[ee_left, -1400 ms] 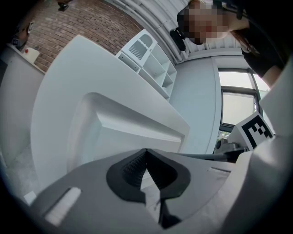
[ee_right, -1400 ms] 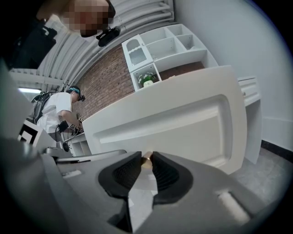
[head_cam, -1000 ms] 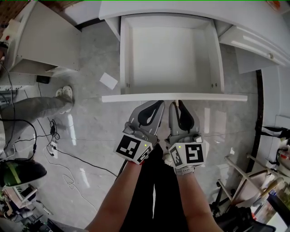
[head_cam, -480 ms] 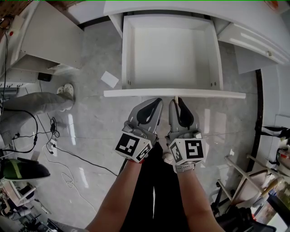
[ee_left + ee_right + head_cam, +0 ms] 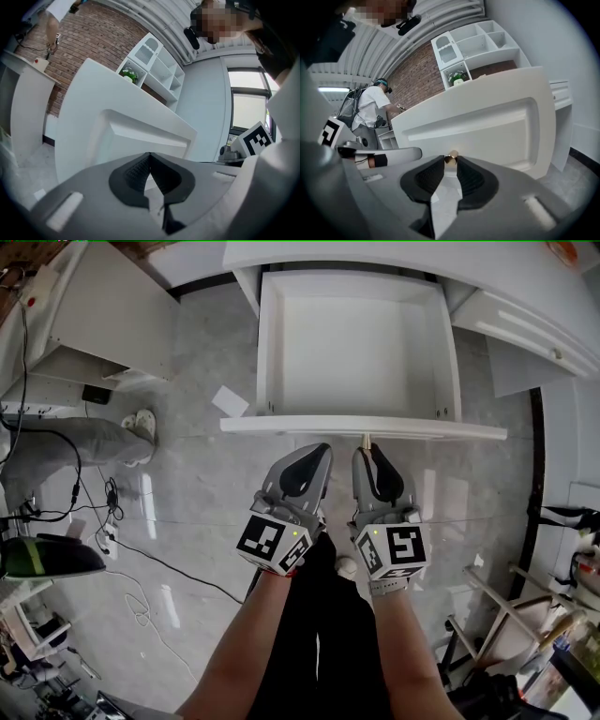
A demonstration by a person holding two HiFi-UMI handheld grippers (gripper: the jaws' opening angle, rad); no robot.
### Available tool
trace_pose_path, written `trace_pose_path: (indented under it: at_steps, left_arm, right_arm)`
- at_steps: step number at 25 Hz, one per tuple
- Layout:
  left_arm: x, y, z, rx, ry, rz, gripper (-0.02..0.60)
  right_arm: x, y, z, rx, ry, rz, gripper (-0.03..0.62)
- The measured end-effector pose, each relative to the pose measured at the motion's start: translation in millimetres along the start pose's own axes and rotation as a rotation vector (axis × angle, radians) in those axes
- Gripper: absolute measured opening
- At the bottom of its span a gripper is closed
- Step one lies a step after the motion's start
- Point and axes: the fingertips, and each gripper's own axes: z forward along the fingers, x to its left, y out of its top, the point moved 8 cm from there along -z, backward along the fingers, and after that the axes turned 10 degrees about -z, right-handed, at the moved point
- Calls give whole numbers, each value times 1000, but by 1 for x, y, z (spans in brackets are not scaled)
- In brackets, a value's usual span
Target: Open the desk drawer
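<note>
Head view, forearms (image 5: 267, 643): both come in from the lower edge; hands hidden behind the marker cubes (image 5: 274, 546)
Left gripper (image 5: 150, 155): fingers pressed together with nothing between them, tips near the drawer front (image 5: 281, 425) but apart from it
Right gripper (image 5: 450, 160): fingers pinching the knob (image 5: 451, 158); only its brass-coloured end shows
Drawer (image 5: 265, 352): stands well out from under the counter (image 5: 375, 253), its rear edge tucked below it
Counter: cut off by the top edge
Shelf unit (image 5: 473, 44): far behind; a green thing in one compartment, too small to tell
</note>
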Motion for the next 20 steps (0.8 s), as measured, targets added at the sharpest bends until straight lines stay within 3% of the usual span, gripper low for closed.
trace_pose_path:
  at_steps: [5, 8, 20]
  left_arm:
    - [-8, 2, -4, -11, -3, 15, 3]
    - [-17, 5, -10, -16, -3, 27, 3]
    - [-56, 48, -35, -91, -14, 56, 3]
  right_arm:
    - [-2, 1, -16, -22, 41, 6, 67]
    - [-1, 13, -30, -45, 78, -23, 2]
    - [-13, 86, -82, -152, 119, -144, 0]
